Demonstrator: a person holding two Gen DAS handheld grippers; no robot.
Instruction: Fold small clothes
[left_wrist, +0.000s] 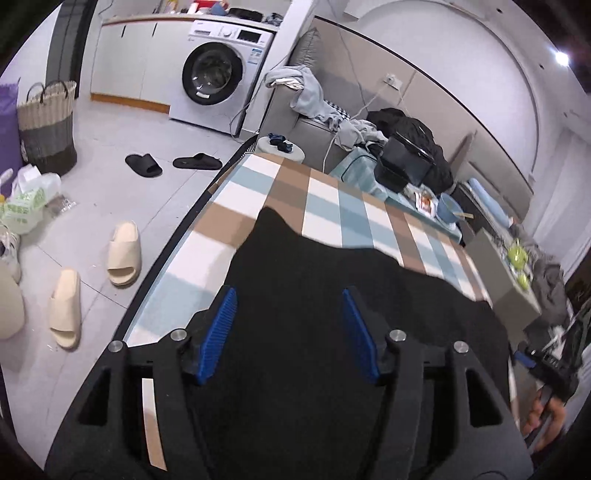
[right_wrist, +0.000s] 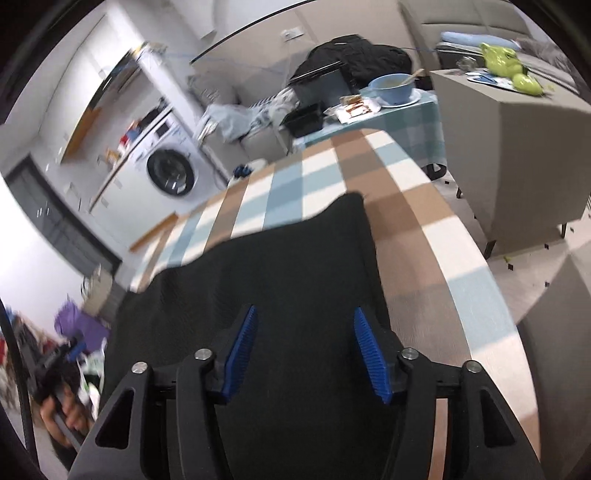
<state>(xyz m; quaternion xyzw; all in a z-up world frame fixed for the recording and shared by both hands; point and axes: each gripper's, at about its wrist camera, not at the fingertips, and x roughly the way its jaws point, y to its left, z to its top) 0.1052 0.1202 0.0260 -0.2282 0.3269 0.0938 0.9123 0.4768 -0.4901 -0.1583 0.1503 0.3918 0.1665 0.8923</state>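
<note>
Floor, left: two cream foam slides (left_wrist: 96, 280) and two black slippers (left_wrist: 170, 164) lie loose.
Left gripper (left_wrist: 288, 295): blue ribbed pads stand apart above the cloth, nothing pinched between them.
Garment: a black knitted cloth (left_wrist: 332, 288) lies flat on the checked brown, blue and white tablecloth (left_wrist: 325, 199), near edge.
Right gripper (right_wrist: 304, 314): jaws parted, empty, over the garment's right part.
Far right: grey cabinet (right_wrist: 517, 155).

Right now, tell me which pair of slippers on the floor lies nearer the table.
The cream slippers, just beside the table edge; the black slippers lie farther off, toward the washing machine.
</note>
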